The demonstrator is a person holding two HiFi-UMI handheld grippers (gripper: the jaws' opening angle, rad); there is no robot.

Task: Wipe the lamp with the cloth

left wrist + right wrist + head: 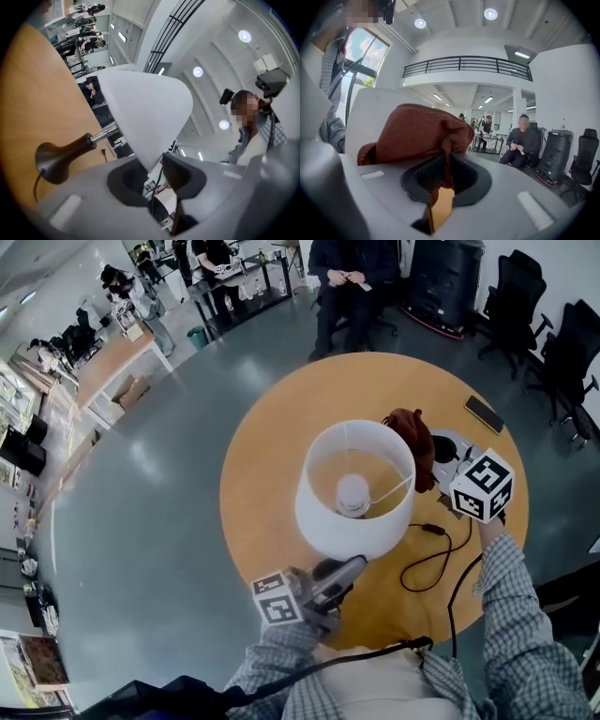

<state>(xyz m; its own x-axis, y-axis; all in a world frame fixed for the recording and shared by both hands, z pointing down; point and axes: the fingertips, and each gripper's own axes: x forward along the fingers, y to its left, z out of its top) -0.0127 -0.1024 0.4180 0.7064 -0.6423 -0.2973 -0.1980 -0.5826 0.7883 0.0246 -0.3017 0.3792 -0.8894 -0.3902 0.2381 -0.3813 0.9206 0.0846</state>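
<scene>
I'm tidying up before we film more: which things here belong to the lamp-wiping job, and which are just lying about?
In use: lamp; cloth; left tool gripping the lamp; right tool holding the cloth.
Lying about: phone on the table; office chairs.

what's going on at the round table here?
A person with two handheld grippers is at a lamp on the wooden table. The left gripper pinches the lower rim of the lamp shade in its jaws. The right gripper is shut on a rust-brown cloth, held up at the shade's side; contact isn't clear.
</scene>
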